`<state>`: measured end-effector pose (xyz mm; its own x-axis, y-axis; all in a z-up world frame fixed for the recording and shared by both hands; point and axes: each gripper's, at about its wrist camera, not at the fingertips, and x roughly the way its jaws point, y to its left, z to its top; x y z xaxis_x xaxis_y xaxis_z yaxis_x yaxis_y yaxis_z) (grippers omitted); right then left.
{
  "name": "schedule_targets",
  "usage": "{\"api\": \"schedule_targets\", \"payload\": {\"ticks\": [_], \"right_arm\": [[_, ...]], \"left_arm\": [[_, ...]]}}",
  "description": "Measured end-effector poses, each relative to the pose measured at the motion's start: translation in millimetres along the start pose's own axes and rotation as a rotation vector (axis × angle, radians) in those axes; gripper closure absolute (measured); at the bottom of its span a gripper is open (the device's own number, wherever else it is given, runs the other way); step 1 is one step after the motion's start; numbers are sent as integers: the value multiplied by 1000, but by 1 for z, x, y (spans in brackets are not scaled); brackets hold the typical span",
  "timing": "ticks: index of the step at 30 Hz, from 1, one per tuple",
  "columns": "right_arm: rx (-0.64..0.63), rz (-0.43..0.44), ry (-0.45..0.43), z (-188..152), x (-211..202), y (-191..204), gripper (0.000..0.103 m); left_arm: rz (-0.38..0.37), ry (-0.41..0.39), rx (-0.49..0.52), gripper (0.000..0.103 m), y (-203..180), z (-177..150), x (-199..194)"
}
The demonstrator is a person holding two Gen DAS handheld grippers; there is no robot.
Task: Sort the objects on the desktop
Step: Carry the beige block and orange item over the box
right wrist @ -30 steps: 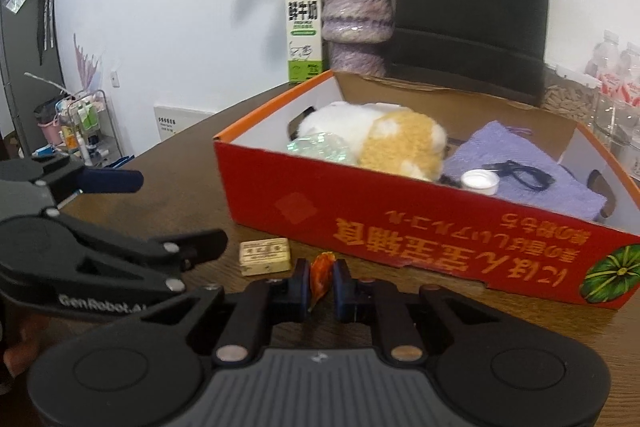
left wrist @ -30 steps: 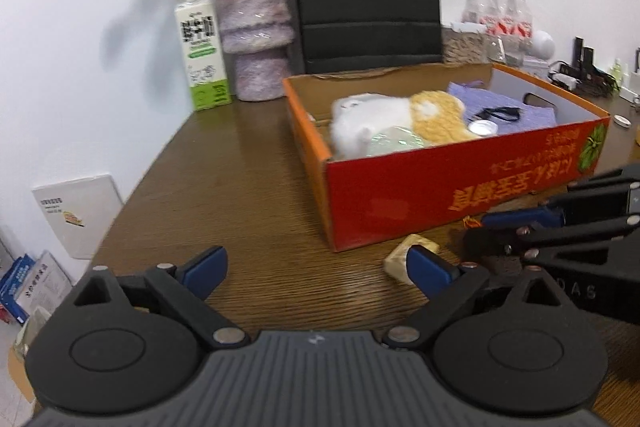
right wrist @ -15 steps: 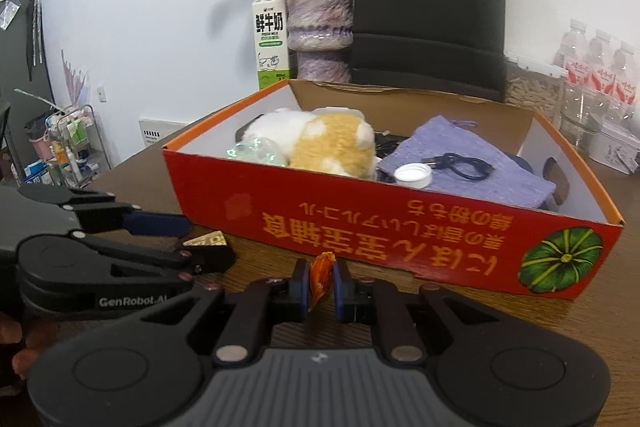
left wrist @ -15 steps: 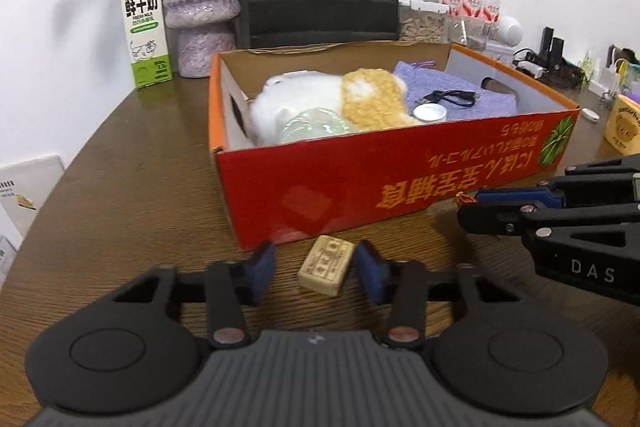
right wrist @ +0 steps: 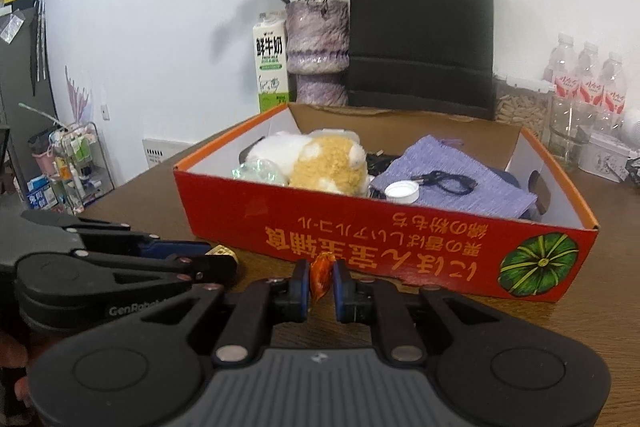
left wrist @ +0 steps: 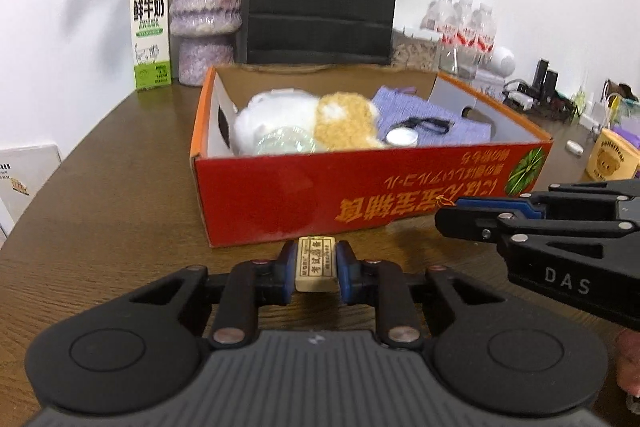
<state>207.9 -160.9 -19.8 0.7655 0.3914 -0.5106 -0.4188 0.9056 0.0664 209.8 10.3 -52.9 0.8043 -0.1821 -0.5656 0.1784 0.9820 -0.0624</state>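
On the brown worktop (left wrist: 100,211), the red cardboard box (left wrist: 360,195) already holds a plush toy (right wrist: 320,163), purple cloth and cable; at six o'clock, the left tool (left wrist: 316,269) has just closed on an eraser (left wrist: 315,263), the right tool (right wrist: 321,281) pinching an orange wrapper (right wrist: 321,273), both unboxed.

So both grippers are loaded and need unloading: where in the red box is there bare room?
Red box: bare floor shows only along the far wall. Plush toy fills the left, purple cloth with cable and white cap the right. Open tabletop lies left of it.
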Motion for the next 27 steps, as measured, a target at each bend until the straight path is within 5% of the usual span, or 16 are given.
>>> {"api": "schedule_targets", "payload": {"ticks": [15, 27], "right_arm": [[19, -5, -97, 19, -24, -6, 92], [-24, -59, -186, 61, -26, -20, 92]], "left_arm": [[-13, -93, 31, 81, -29, 23, -17], [10, -201, 47, 81, -44, 75, -13]]}}
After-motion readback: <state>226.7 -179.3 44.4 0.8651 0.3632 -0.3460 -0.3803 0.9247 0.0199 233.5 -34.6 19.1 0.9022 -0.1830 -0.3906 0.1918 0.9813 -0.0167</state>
